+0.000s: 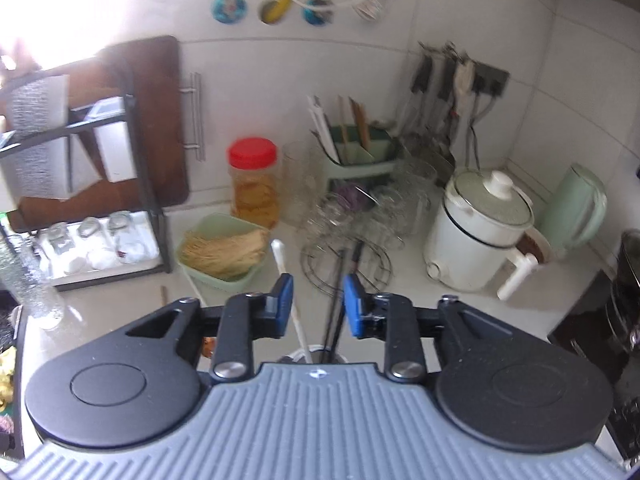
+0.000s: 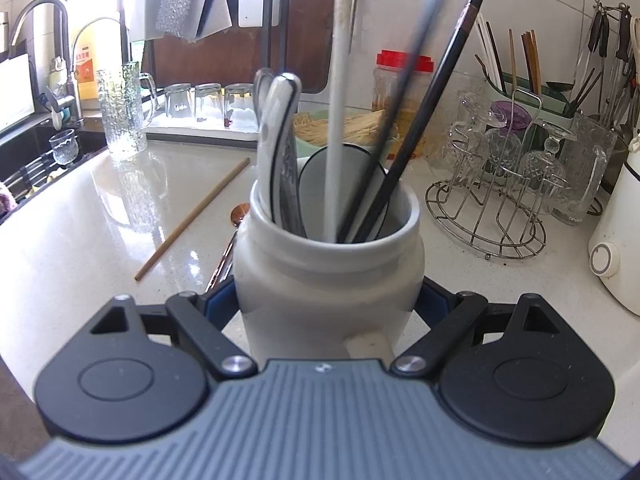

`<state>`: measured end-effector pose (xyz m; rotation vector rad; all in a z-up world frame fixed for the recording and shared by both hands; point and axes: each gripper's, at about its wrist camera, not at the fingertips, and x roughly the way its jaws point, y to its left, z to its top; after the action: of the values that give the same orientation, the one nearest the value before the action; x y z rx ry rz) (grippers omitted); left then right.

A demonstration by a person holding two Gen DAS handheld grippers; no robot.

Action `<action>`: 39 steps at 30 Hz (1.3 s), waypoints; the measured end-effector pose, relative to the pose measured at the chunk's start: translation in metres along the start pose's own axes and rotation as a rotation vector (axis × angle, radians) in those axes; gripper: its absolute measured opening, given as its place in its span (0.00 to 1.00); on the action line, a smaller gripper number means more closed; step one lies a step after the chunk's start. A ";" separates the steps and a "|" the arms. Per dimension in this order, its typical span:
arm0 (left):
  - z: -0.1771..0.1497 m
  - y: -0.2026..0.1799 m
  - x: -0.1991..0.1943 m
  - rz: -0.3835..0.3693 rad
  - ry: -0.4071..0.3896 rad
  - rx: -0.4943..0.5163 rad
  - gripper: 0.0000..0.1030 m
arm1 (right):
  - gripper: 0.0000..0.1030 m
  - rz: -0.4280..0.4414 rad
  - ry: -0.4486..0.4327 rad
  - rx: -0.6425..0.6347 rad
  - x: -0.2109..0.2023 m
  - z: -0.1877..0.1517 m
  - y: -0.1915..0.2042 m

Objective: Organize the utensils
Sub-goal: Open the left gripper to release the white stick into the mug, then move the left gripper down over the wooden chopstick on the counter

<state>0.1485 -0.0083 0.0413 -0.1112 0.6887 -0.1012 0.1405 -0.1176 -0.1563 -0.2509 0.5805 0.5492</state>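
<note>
Clamping white jar point(image 2: 328, 272), right jaws tilted down; left jaws apart above chopsticks point(image 1: 340, 300).

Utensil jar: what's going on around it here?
The right tongs are clamped on the white jar, which stands on the counter holding spoons, a white stick and black chopsticks. The left tongs hover open above the jar, straddling the utensils without pressing them. One wooden chopstick lies loose on the counter.
</note>
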 end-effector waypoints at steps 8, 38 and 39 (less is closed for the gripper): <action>-0.021 0.031 -0.021 0.097 -0.011 -0.115 0.40 | 0.89 0.026 0.004 0.004 -0.001 0.002 -0.005; -0.099 0.139 0.027 0.169 0.140 -0.364 0.40 | 0.87 -0.007 0.031 0.046 -0.007 0.022 -0.002; -0.098 0.145 0.033 0.168 0.149 -0.370 0.41 | 0.87 -0.011 0.036 0.050 -0.007 0.023 -0.002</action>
<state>0.1190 0.1238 -0.0740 -0.4030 0.8573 0.1824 0.1468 -0.1134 -0.1337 -0.2169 0.6264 0.5201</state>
